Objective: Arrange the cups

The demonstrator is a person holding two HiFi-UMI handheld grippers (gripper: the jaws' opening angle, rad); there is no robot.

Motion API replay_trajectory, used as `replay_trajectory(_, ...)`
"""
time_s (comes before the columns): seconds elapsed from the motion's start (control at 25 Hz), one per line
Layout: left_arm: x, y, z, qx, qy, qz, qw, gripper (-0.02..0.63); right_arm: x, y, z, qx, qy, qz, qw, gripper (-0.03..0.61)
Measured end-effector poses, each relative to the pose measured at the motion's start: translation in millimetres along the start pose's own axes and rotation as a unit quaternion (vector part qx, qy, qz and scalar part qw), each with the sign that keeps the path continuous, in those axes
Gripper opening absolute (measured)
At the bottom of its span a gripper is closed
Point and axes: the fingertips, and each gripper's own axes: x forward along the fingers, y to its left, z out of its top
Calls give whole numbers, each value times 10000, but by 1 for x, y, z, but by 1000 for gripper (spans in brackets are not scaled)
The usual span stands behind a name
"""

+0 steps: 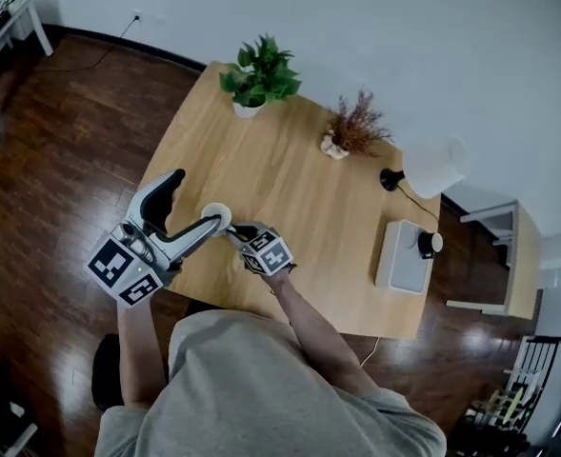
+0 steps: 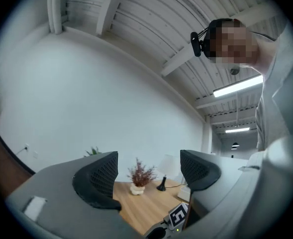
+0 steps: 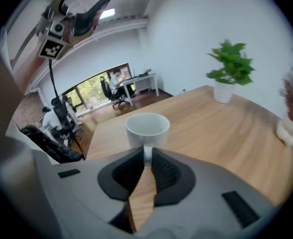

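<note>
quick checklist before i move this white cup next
1. Right gripper shut on the handle of the white ceramic cup: ok.
2. Cup upright, looks empty: ok.
3. Left gripper open, nothing between its jaws: ok.
4. Left gripper clear of the cup: cannot tell, they overlap in the head view.
5. Bare light wooden table between cup and potted green plant: ok.
6. Other cups to arrange with: cannot tell, none in view.

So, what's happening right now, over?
Right gripper shut on white cup, by its handle. Left gripper open, empty. Green plant, dried sprigs, lamp at far edge, out of the way.
</note>
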Motion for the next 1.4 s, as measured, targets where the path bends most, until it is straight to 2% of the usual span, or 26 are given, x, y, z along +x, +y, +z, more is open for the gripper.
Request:
replay_trajectory(0.08, 33, -31, -12, -82, 159, -489, 9986, 383, -44, -29, -15, 565, -425, -327, 9970, 52)
replay_trajectory(0.16, 73, -68, -26, -180, 329, -1039, 9939, 383, -97, -62, -33, 1095, -882, -775, 9870, 52)
replay_trajectory(0.24, 116, -110, -42, -328, 477, -1648, 9846, 383, -158, -98, -59, 1618, -1362, -1321, 9684, 52)
replay_trajectory(0.4, 188, -194, -85, -704, 788, -2599, 9598, 383, -286, -165, -129, 2277, -2006, -2536, 9185, 52)
replay_trajectory(0.48, 211, -231, -101, -854, 939, -2930, 9477, 383, -349, -198, -170, 2470, -2068, -3203, 8908, 52)
replay_trajectory(0.6, 229, -276, -119, -893, 1184, -3275, 9331, 383, -422, -248, -238, 2770, -1857, -3999, 8538, 52)
replay_trajectory(0.72, 233, -303, -130, -782, 1362, -3473, 9245, 383, -454, -286, -292, 3033, -1537, -4405, 8309, 54)
replay_trajectory(0.8, 234, -310, -136, -766, 1386, -3494, 9235, 383, -458, -303, -313, 3138, -1392, -4502, 8243, 53)
replay_trajectory(0.92, 233, -315, -141, -839, 1364, -3389, 9271, 383, -454, -320, -335, 3258, -1210, -4562, 8192, 54)
replay_trajectory(1.08, 234, -317, -142, -816, 1309, -3342, 9298, 383, -451, -335, -347, 3319, -1111, -4692, 8108, 54)
replay_trajectory(1.4, 233, -315, -141, -829, 1268, -3330, 9307, 383, -441, -339, -343, 3295, -964, -4556, 8213, 52)
